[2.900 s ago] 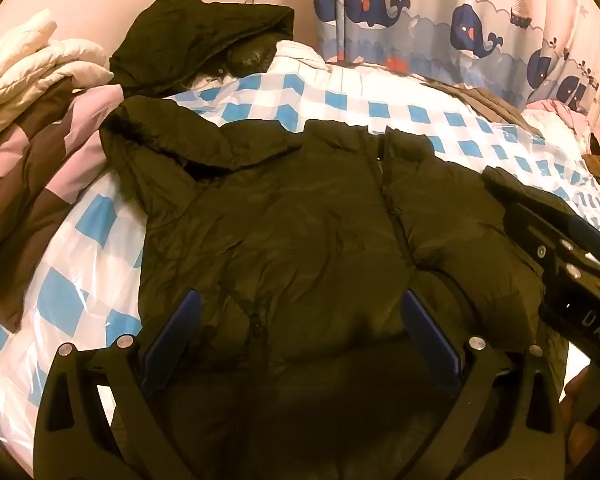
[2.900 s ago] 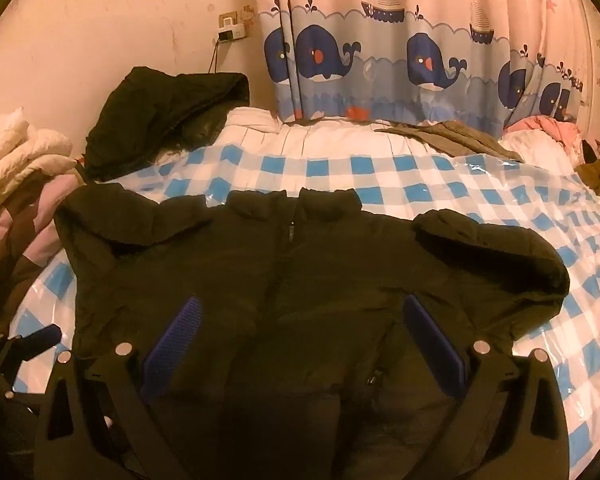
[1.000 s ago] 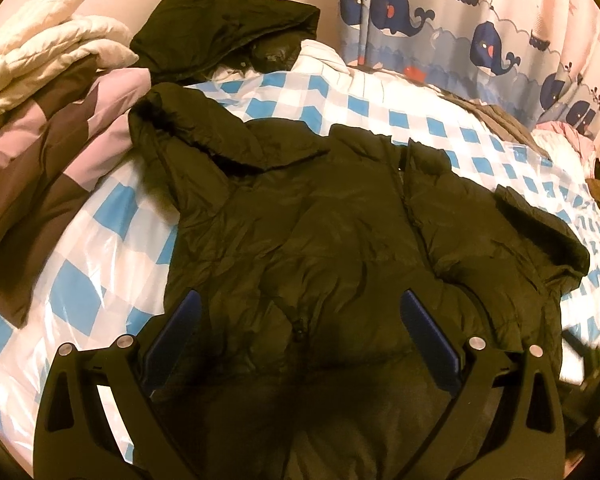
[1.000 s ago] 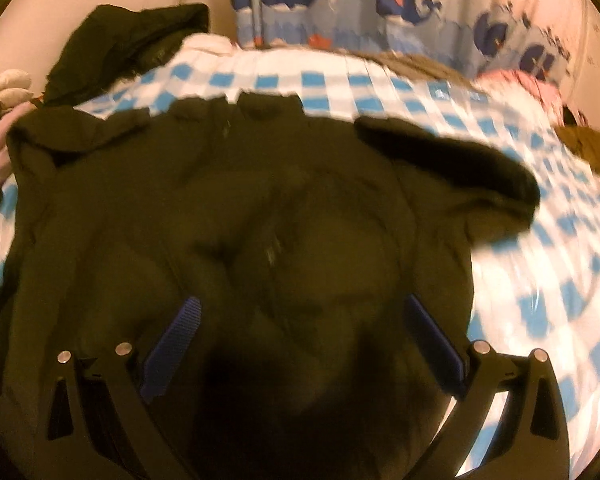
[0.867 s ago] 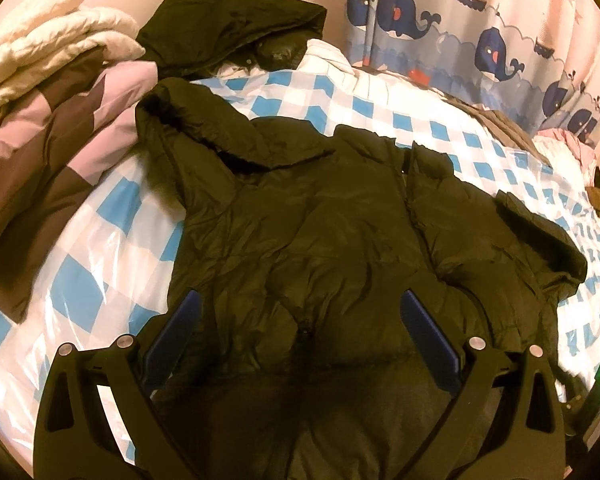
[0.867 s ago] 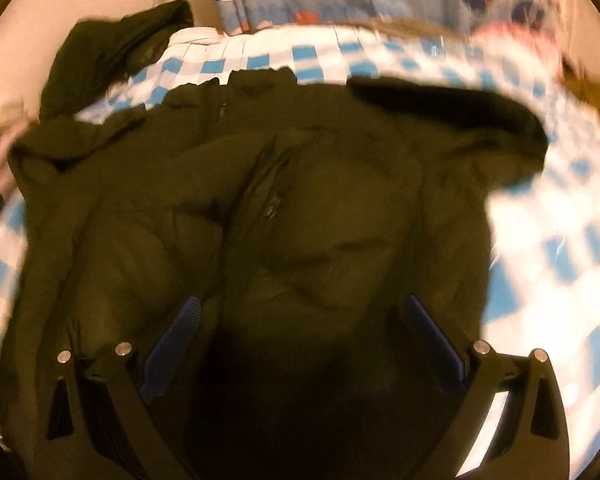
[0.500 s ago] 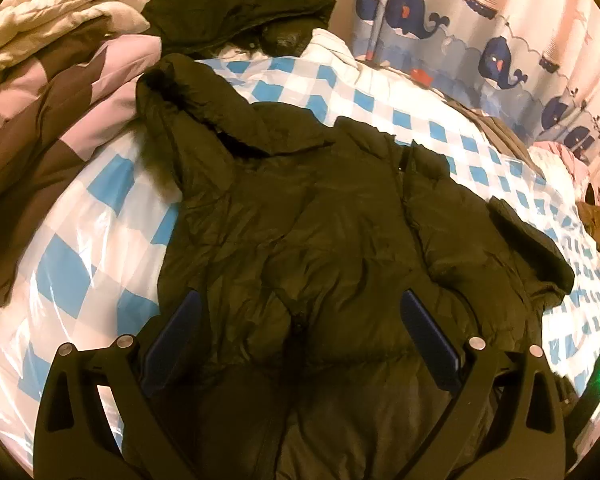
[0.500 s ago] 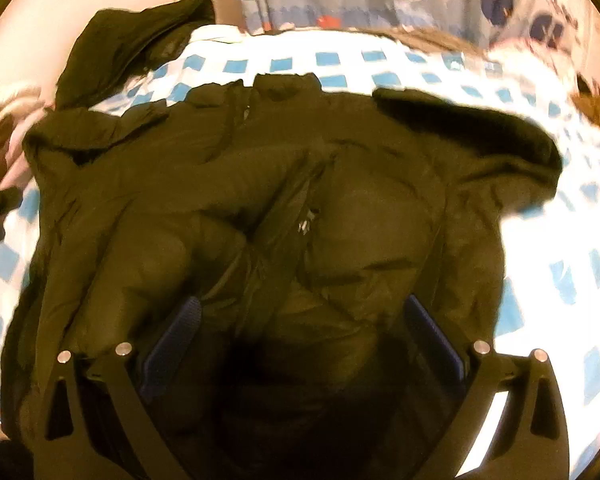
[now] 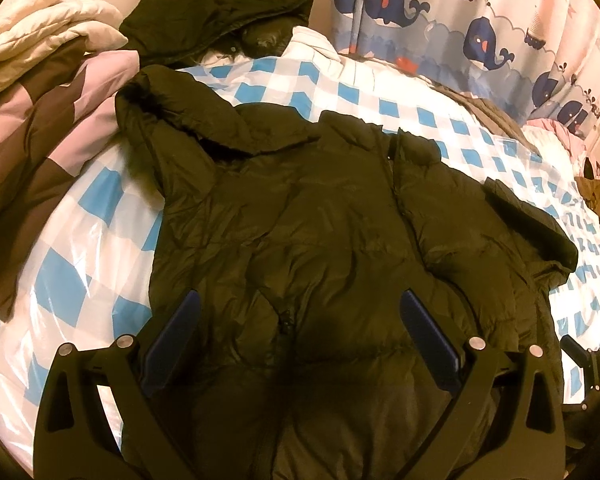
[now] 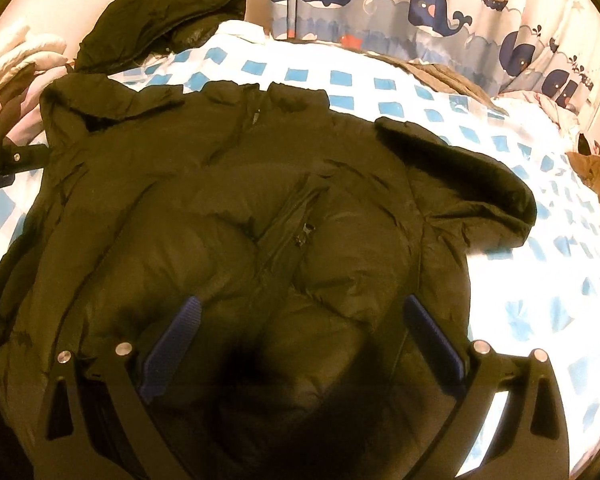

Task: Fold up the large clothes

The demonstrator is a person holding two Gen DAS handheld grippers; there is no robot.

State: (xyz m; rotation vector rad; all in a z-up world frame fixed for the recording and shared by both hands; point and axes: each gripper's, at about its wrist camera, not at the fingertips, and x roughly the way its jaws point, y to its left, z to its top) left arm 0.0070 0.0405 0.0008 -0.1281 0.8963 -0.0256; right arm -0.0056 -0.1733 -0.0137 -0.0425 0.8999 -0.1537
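Moved nearer over the jacket (image 9: 340,240) on the bed (image 9: 80,272): left tongs (image 9: 300,332) and right tongs (image 10: 300,340), both spread, empty; advice: pinch one sleeve (image 10: 460,176) cuff, fold inward.

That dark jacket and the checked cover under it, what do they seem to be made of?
The dark jacket looks like padded, slightly shiny synthetic: puffy quilted sections, fine wrinkles. The checked cover seems to be cloth under clear plastic film, judging by its glossy, crinkled highlights.
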